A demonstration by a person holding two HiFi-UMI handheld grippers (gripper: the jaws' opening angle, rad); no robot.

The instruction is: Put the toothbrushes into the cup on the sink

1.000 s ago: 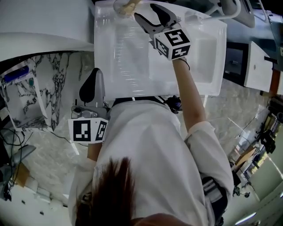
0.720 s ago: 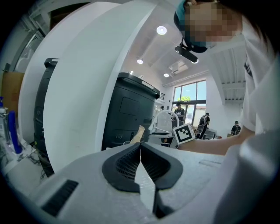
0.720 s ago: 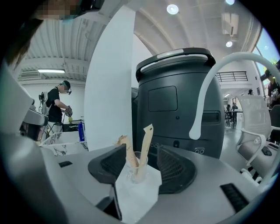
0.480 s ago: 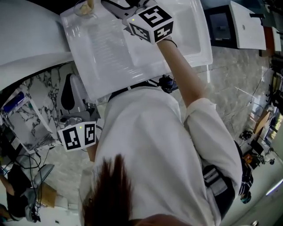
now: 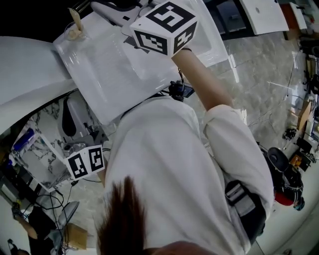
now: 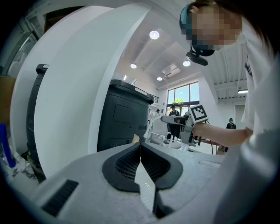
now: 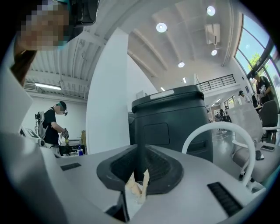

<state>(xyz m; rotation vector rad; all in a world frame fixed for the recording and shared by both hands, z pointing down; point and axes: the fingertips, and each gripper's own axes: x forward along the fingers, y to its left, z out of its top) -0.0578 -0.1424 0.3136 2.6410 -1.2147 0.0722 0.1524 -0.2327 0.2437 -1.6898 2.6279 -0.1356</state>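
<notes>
A clear cup [image 5: 75, 33] stands on the back left corner of the white sink [image 5: 114, 67], with tan toothbrushes [image 5: 75, 19] upright in it. My right gripper [image 5: 97, 5] hovers high over the sink, to the right of the cup and apart from it. Its jaws have just been closing and now stand almost together, nothing between them. The right gripper view shows the cup [image 7: 138, 191] and toothbrushes [image 7: 131, 186] low beyond my right gripper [image 7: 140, 151]. My left gripper [image 5: 74, 102] hangs beside the sink's front left, shut and empty, as the left gripper view [image 6: 140, 146] shows.
A black bin [image 7: 170, 124] and a white pillar [image 7: 107, 100] stand behind the sink. A white curved faucet [image 7: 218, 130] arches at the right. A marbled wall panel [image 5: 40, 149] and floor cables [image 5: 37, 201] lie left of the person.
The right gripper has lifted up from beside the cup toward the camera and its jaws have closed from wide open. The left gripper rose a little. The head view has swung.
</notes>
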